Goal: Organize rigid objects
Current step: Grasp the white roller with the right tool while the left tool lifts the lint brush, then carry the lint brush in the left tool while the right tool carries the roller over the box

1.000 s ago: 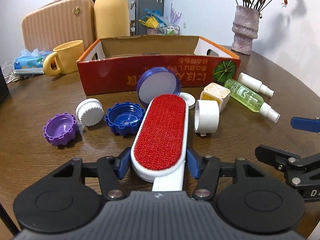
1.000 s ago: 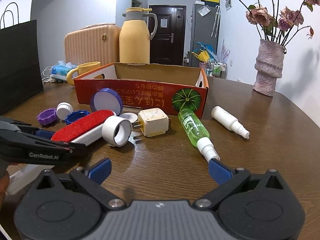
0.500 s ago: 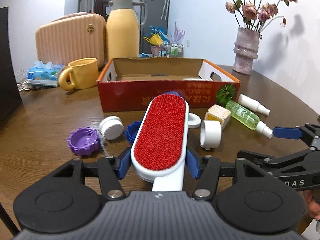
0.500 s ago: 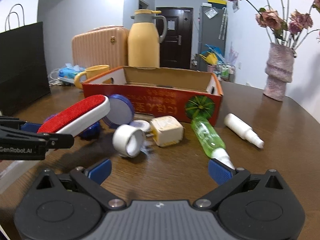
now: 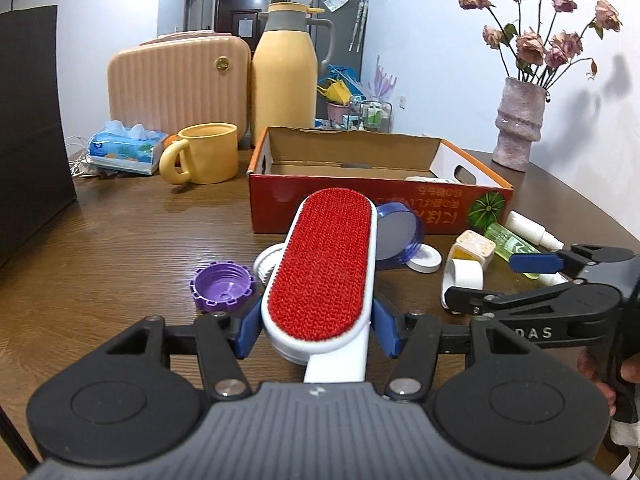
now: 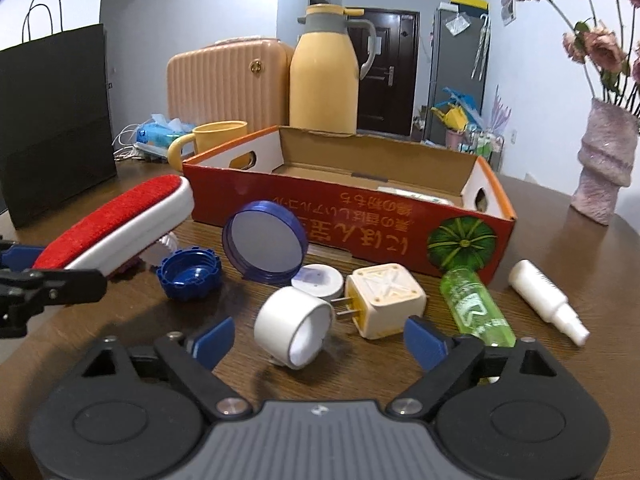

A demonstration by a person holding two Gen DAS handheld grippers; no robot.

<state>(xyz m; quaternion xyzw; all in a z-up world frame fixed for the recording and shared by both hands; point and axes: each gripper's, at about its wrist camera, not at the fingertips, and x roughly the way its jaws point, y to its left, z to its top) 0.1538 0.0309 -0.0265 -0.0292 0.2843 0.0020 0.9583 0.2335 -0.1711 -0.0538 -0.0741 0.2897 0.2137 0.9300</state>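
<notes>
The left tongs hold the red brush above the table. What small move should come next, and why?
Probably carry the brush forward over the near wall of the red box, then lower it inside. The left tongs grip it clear of the table, and the box floor looks mostly free.

mug (image 5: pixel 208 152), flask (image 5: pixel 286 72), vase (image 5: pixel 518 122), suitcase (image 5: pixel 176 80)

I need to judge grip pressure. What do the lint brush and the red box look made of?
Lint brush: smooth glossy white plastic body, apparently; fuzzy red fabric-like face. Red box: printed cardboard, brown fibrous inside, cut edges showing.
</notes>
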